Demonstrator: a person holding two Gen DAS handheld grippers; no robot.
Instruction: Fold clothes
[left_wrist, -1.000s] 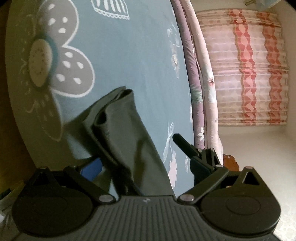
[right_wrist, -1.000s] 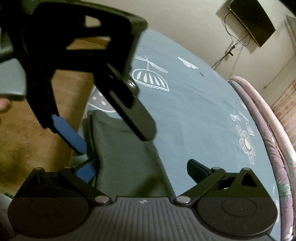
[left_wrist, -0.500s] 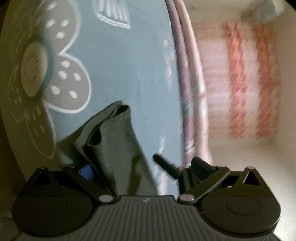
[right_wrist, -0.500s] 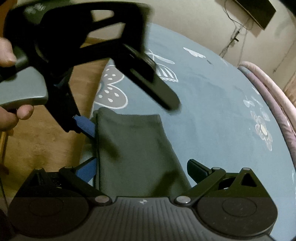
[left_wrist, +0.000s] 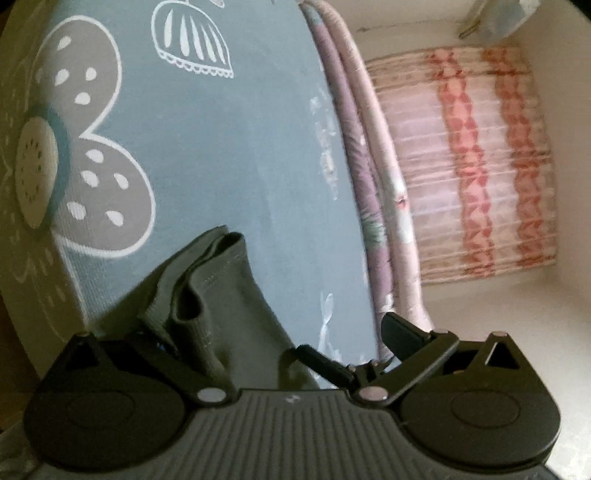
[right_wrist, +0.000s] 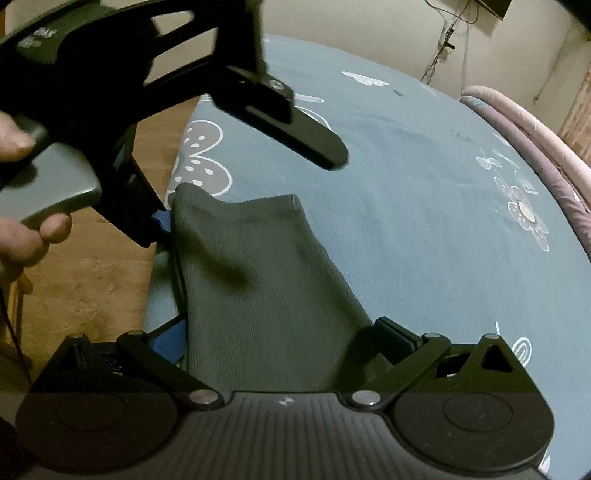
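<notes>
A dark green folded garment (right_wrist: 258, 291) lies on the blue flower-print bed sheet (right_wrist: 406, 192), close to the bed's near corner. My right gripper (right_wrist: 280, 336) is open, and the garment's near end lies between its blue-padded left finger (right_wrist: 168, 341) and its right finger (right_wrist: 395, 334). A hand (right_wrist: 26, 229) holds my left gripper (right_wrist: 243, 192), which is open at the garment's far end with one finger above the cloth. In the left wrist view the layered edge of the garment (left_wrist: 221, 306) sits between the left gripper (left_wrist: 277, 336) fingers and hides the left one.
Wooden floor (right_wrist: 81, 280) lies beyond the bed's left edge. A rolled pink and purple quilt (left_wrist: 373, 192) runs along the far side of the bed. A red-patterned curtain (left_wrist: 480, 166) hangs behind it, and a wall with cables (right_wrist: 443, 37) stands at the back.
The left gripper has swung upward and away from the right camera, so more of the garment shows. Both grippers stay open. The garment lies in the same place.
</notes>
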